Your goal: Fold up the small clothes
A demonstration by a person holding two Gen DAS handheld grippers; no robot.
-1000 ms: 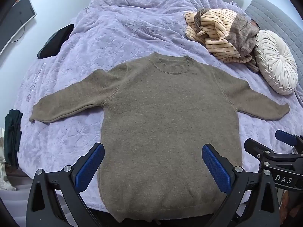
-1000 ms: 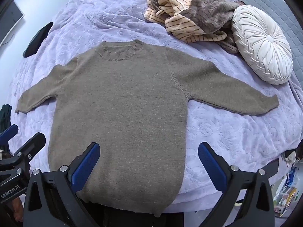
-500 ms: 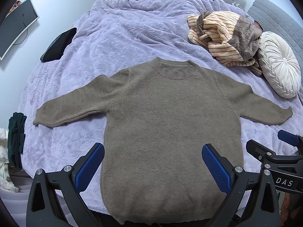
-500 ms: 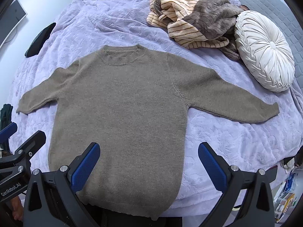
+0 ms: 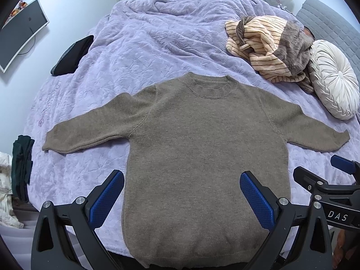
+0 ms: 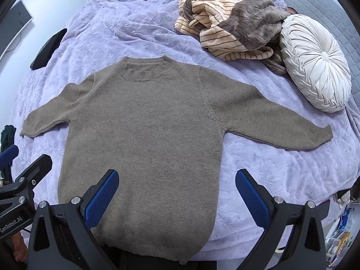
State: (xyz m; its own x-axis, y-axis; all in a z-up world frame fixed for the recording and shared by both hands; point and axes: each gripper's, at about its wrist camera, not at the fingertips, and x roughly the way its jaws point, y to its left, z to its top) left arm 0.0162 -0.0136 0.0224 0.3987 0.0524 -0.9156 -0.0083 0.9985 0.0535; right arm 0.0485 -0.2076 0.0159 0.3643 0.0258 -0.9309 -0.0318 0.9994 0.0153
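Note:
A brown knit sweater [image 5: 202, 148] lies flat and face up on the lilac bedspread [image 5: 144, 51], both sleeves spread out, its hem hanging over the near edge of the bed. It also shows in the right wrist view [image 6: 144, 130]. My left gripper [image 5: 181, 198] is open and empty, held above the sweater's lower body. My right gripper [image 6: 176, 196] is open and empty above the sweater's lower right side. Each gripper shows at the edge of the other's view, the right one [image 5: 333, 180] and the left one [image 6: 24, 175].
A striped cream and brown fleece heap [image 5: 270, 47] and a round white pillow [image 5: 333, 85] lie at the far right of the bed. A black folded item [image 5: 72, 55] lies at the far left edge. A dark green garment [image 5: 21, 162] hangs left of the bed.
Both grippers have drawn back and up a little, so the sweater sits lower in view and more of the bed's far end shows. The sweater has not moved.

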